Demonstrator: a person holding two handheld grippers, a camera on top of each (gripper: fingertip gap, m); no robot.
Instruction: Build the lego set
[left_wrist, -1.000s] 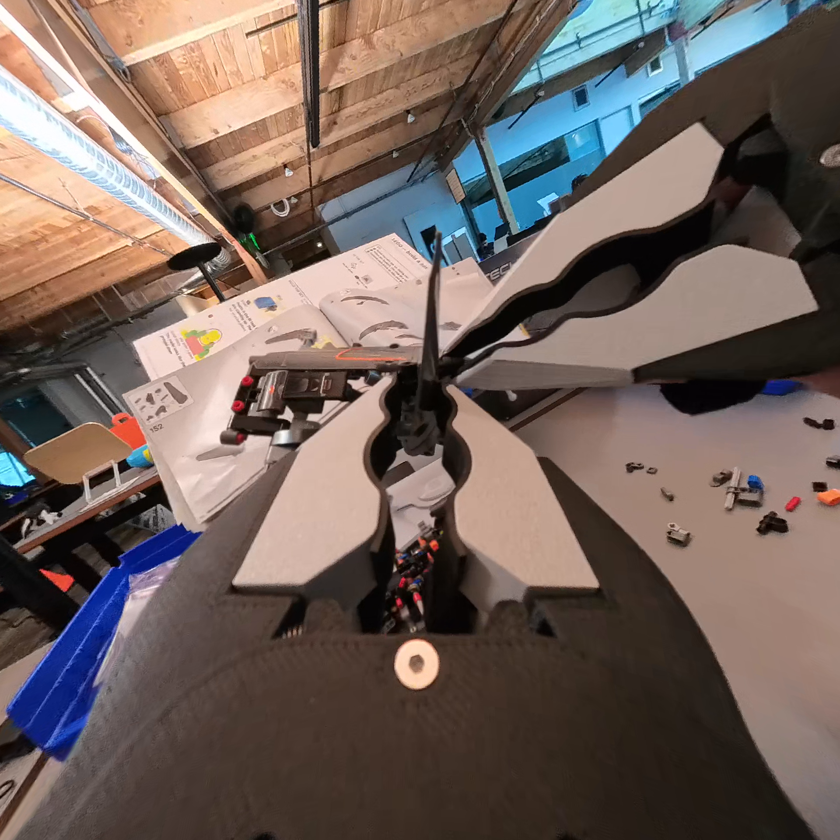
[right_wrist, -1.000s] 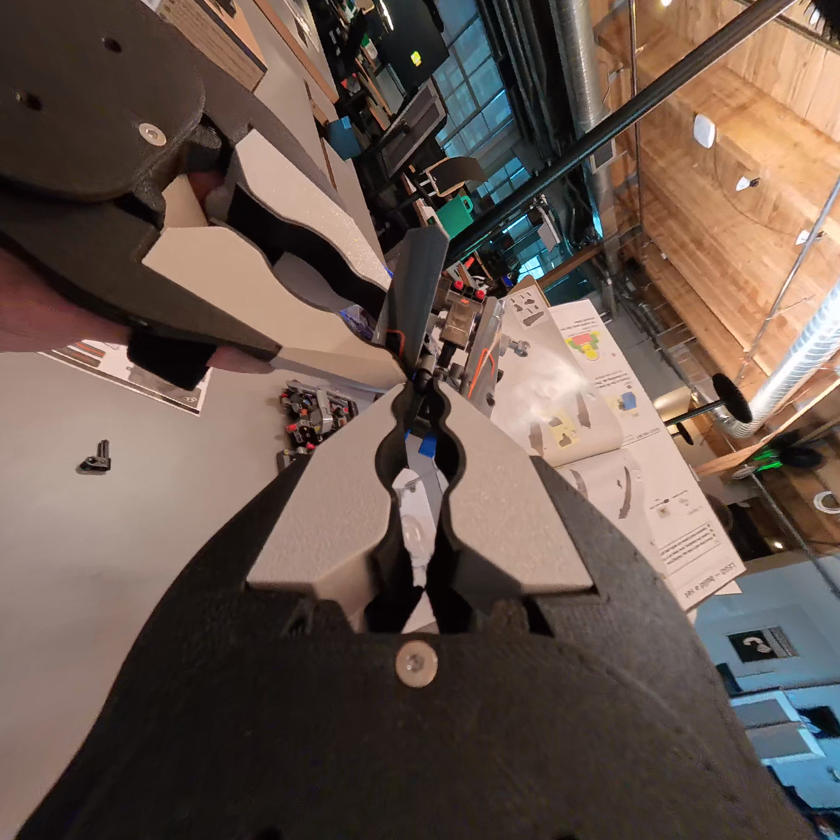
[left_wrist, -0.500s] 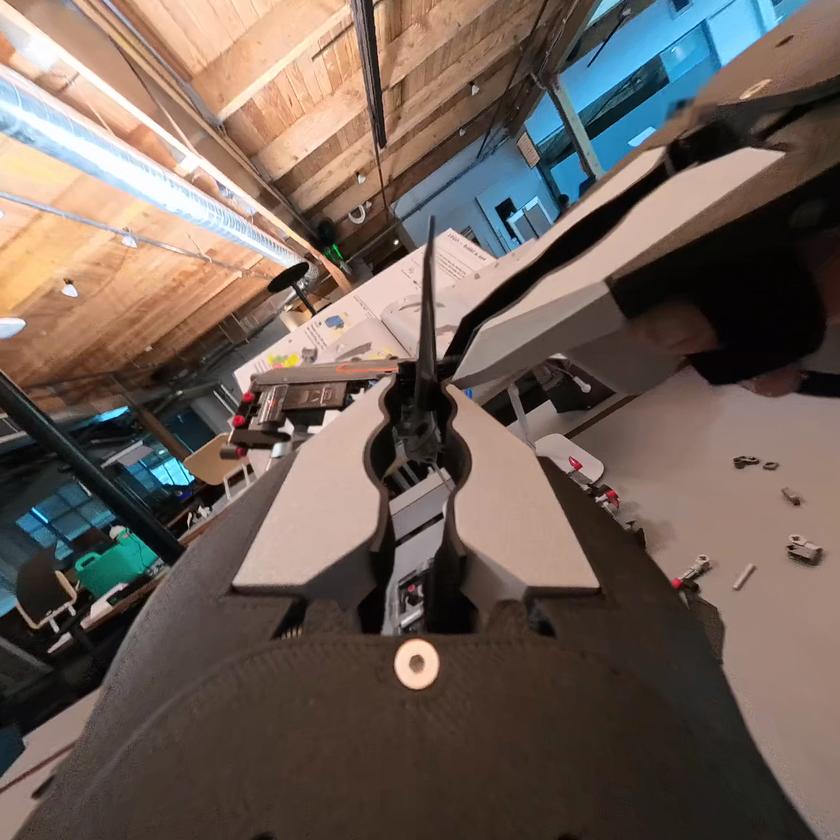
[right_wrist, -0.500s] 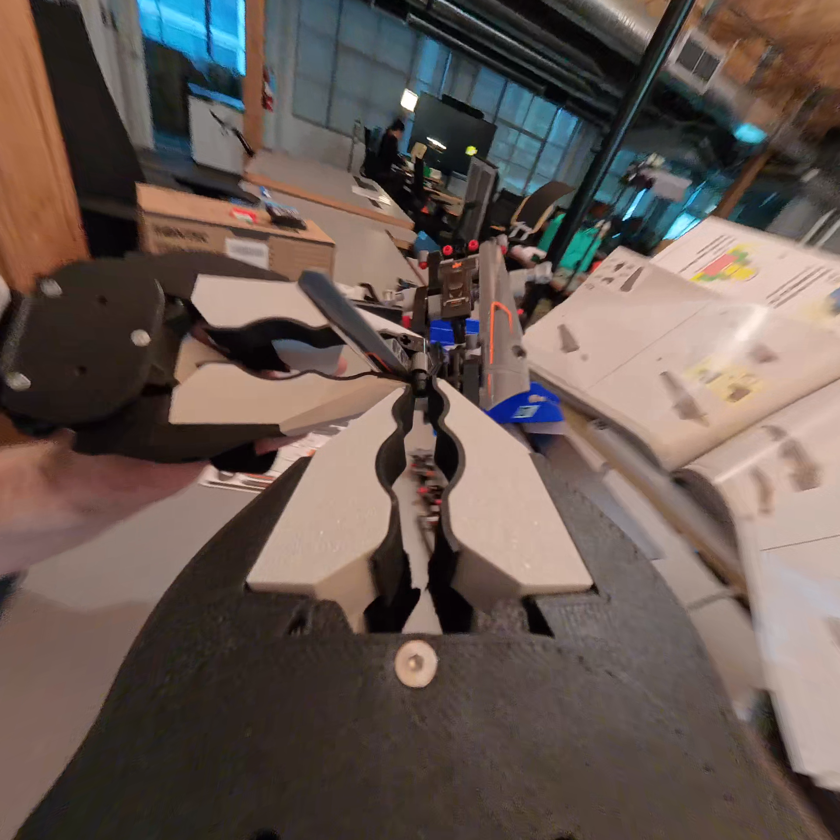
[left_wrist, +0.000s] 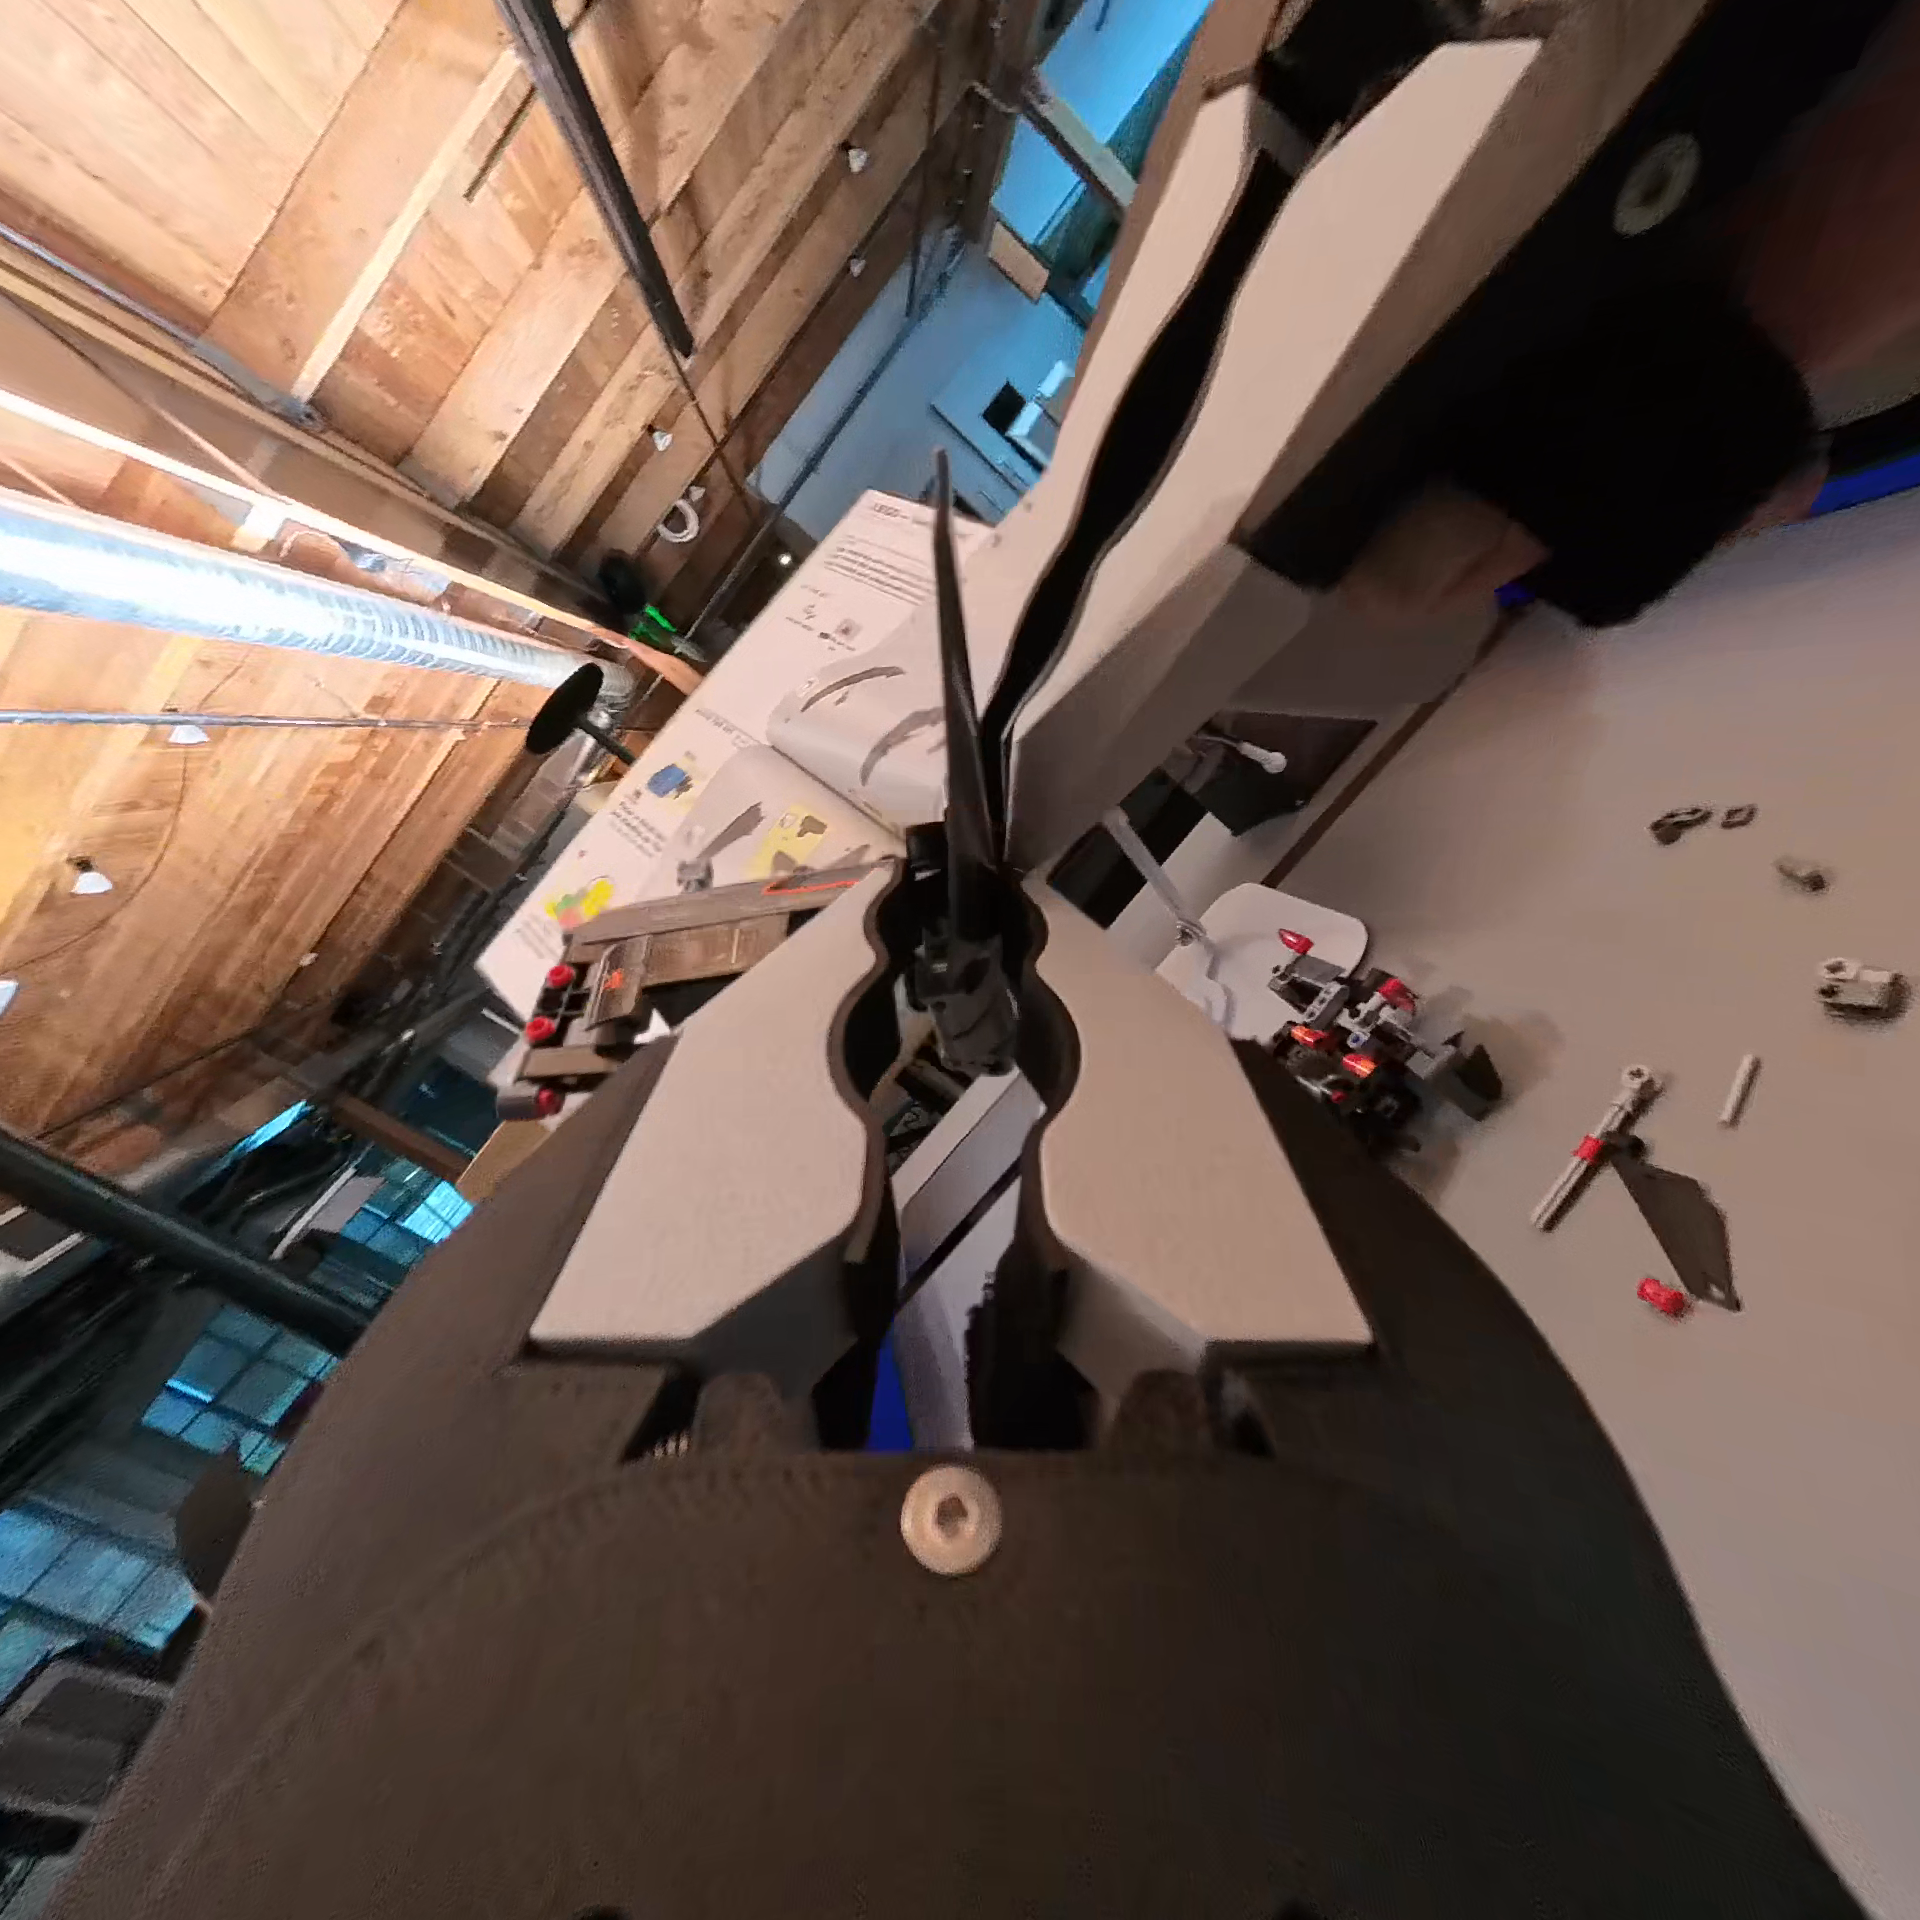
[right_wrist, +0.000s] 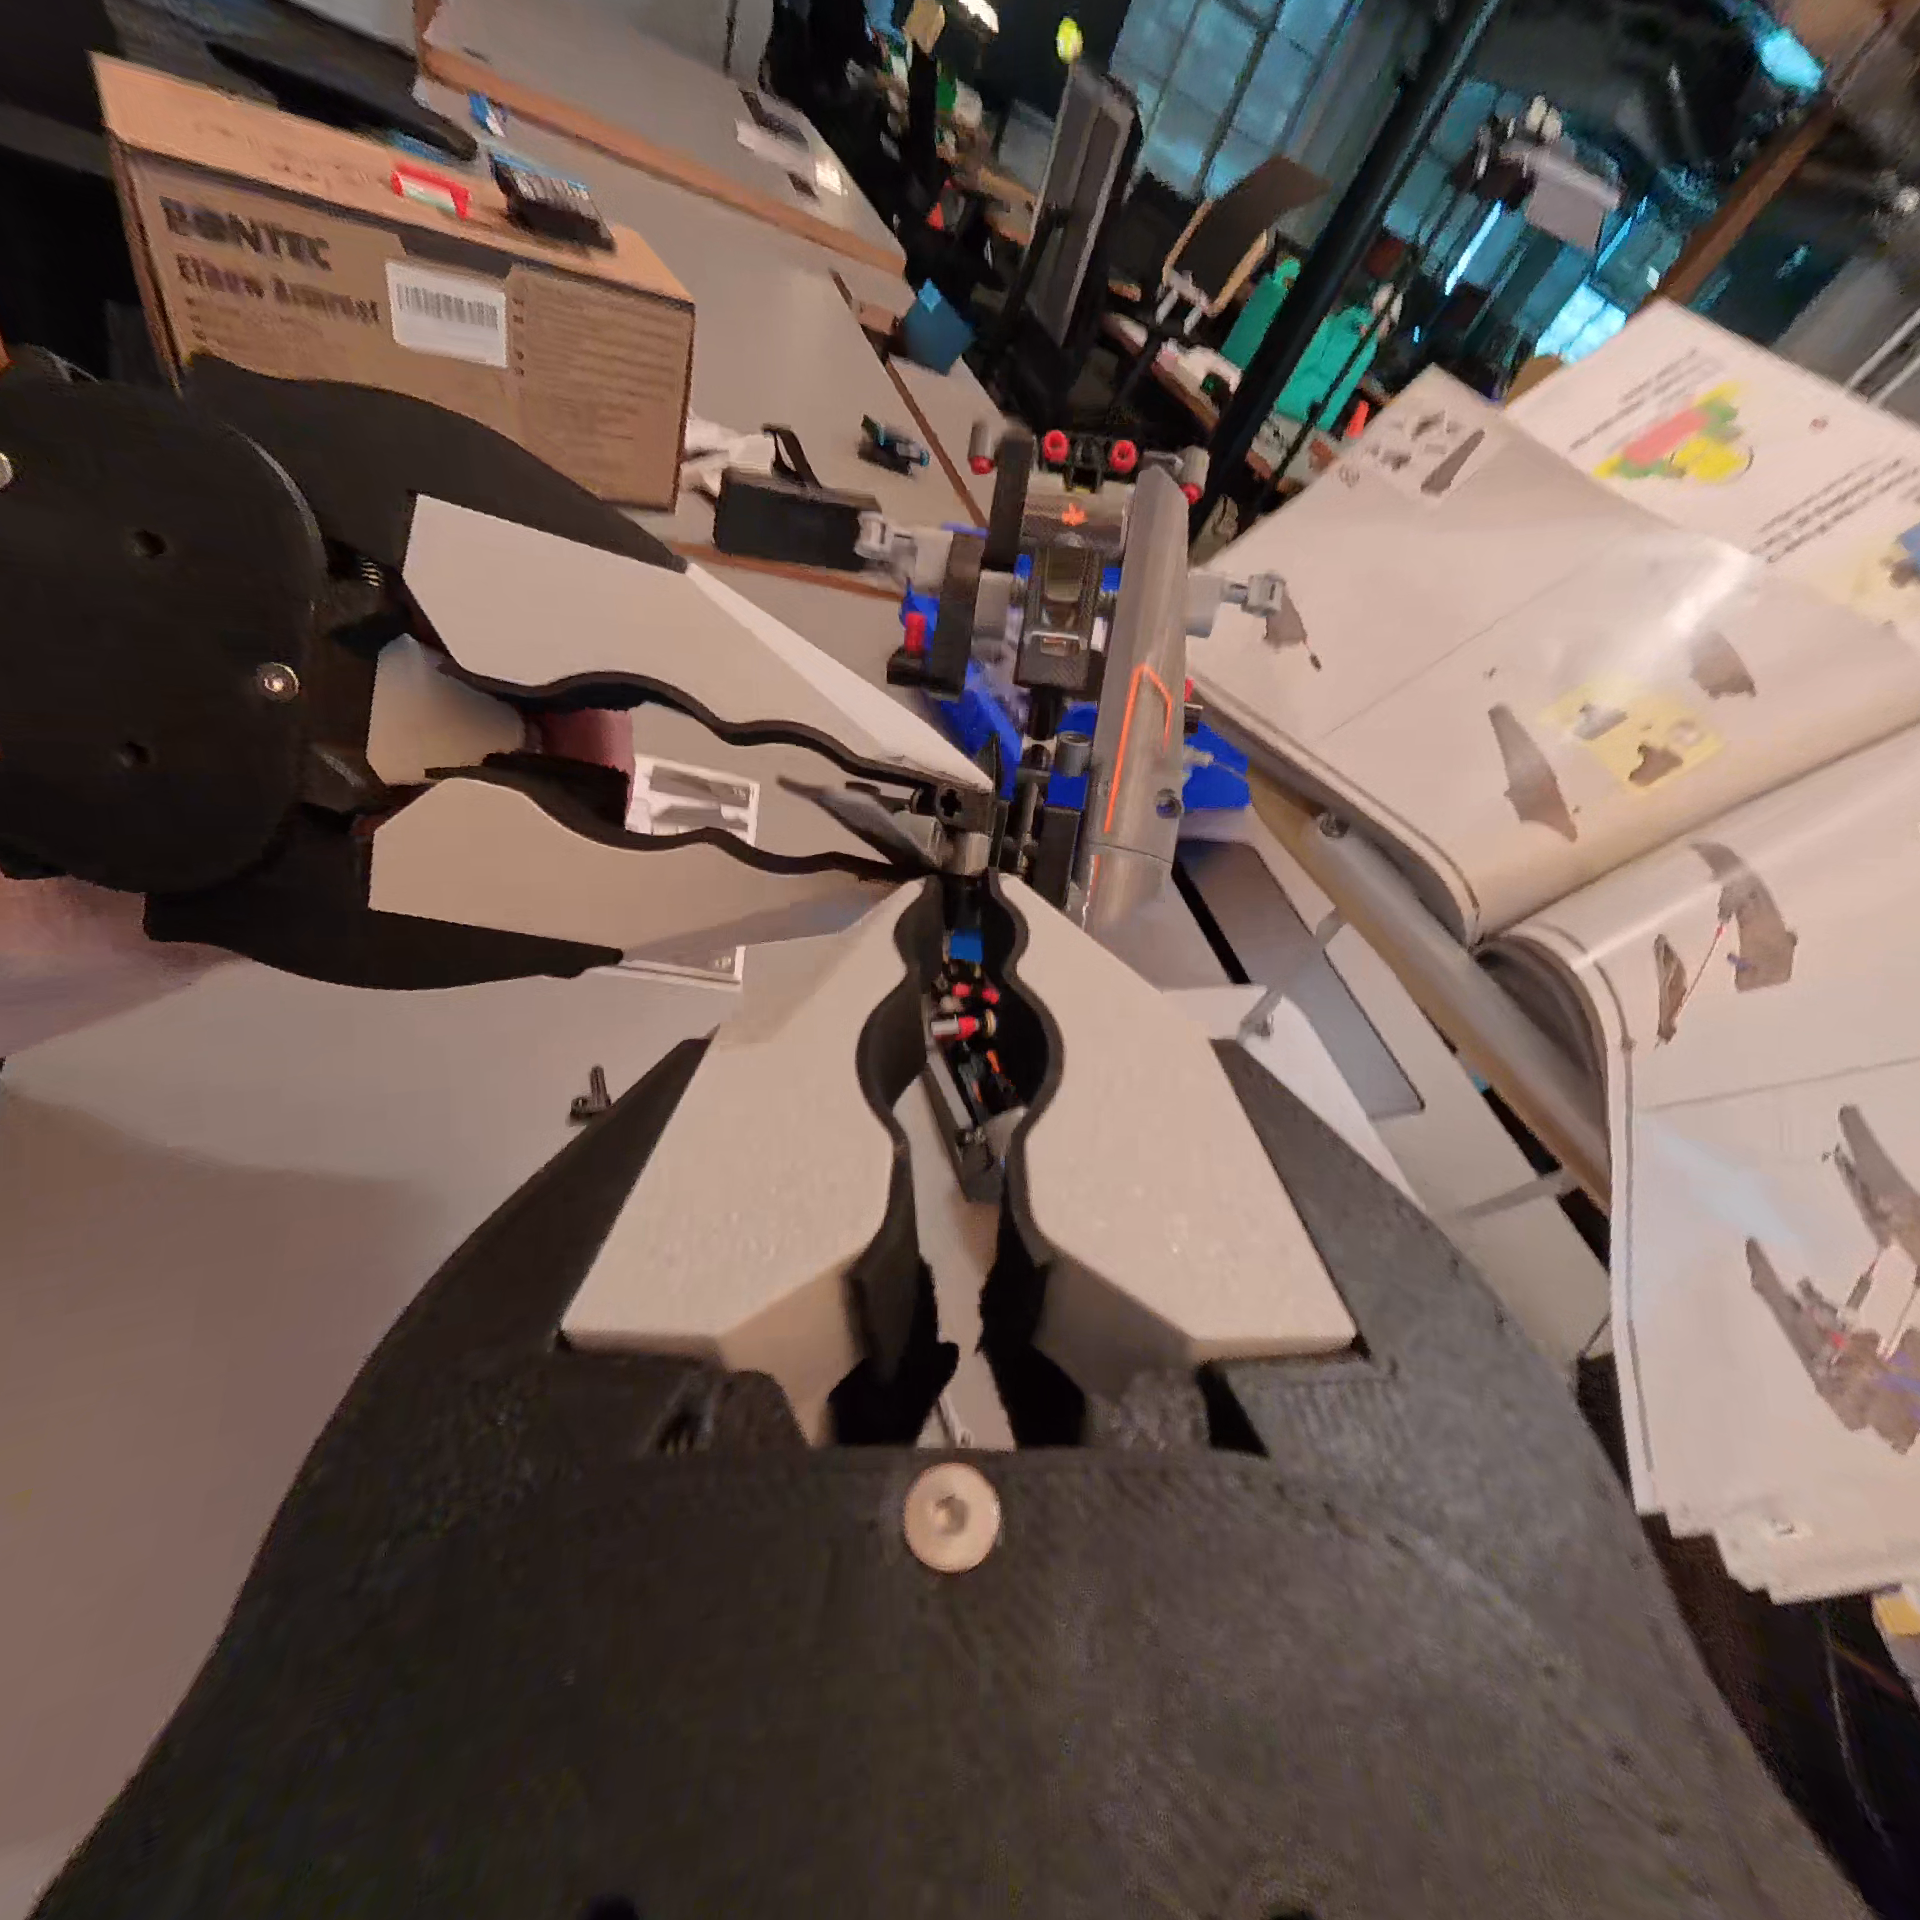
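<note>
Grey tabletop is being used under timber ceilings. A dark blade-shaped panel is being clamped by the nearly closed left gripper; the same lego assembly is being pinched by the right gripper. Loose pieces and a sub-assembly, far right, are being left unfitted; the open instruction booklet suggests mid-build.

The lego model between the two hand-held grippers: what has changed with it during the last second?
The lego model was turned: the ceiling filled the right wrist view before, and now the table and instruction booklet lie level. Nothing was released. The left hand-held gripper stays shut on the black blade piece, the right hand-held gripper on the model.
</note>
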